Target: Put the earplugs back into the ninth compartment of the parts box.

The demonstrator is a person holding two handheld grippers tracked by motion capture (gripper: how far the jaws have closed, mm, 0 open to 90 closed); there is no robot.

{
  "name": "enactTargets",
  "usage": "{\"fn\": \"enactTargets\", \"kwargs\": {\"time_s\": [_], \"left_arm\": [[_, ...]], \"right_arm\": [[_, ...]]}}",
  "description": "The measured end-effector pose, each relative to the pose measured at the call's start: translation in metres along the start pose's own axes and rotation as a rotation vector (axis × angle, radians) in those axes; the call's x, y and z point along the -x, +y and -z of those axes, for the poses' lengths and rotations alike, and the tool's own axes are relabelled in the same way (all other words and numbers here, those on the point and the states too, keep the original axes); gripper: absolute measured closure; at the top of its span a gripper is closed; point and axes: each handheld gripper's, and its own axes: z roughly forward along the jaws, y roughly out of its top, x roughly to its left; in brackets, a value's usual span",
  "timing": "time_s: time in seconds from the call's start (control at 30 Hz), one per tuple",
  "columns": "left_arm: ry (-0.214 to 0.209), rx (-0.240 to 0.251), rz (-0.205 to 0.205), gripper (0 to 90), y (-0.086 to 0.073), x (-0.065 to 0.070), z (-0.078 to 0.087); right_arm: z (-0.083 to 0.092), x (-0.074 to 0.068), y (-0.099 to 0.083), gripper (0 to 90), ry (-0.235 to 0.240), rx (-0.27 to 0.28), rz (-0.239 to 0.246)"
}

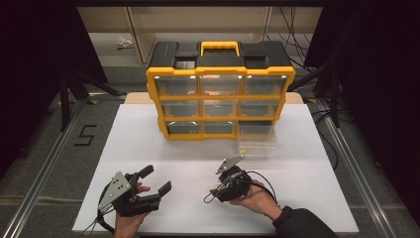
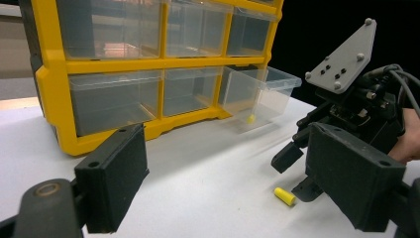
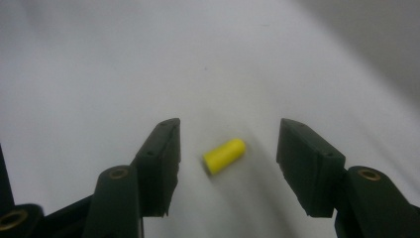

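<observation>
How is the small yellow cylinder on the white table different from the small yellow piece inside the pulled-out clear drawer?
The small yellow cylinder lies on the bare white table; the small yellow piece sits inside the pulled-out clear plastic drawer. The cylinder lies between the open jaws of the right hand-held gripper; the drawer piece has no gripper near it. Both are yellow and small.

We saw a smooth yellow plastic plug [image 3: 224, 155], matt black tongs [image 3: 228, 166], clear glossy plastic drawers [image 2: 259, 95], and a matt white counter [image 1: 148, 148].

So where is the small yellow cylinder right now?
The small yellow cylinder lies on the white table, between the right gripper's open jaws without touching them; the left gripper view shows it in front of the pulled-out clear drawer.
</observation>
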Motion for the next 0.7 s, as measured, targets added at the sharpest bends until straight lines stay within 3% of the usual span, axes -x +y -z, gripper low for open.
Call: {"fn": "enactTargets", "kwargs": {"time_s": [0.27,0.7], "left_arm": [[0.000,-0.001,0.001,15.9,0.000,0.000,0.000],[0.007,-0.006,0.003,16.0,0.000,0.000,0.000]], "right_arm": [[-0.010,-0.001,-0.003,52.4,-0.012,-0.034,0.026],[-0.012,-0.003,-0.005,70.3,-0.033,-0.033,0.064]]}}
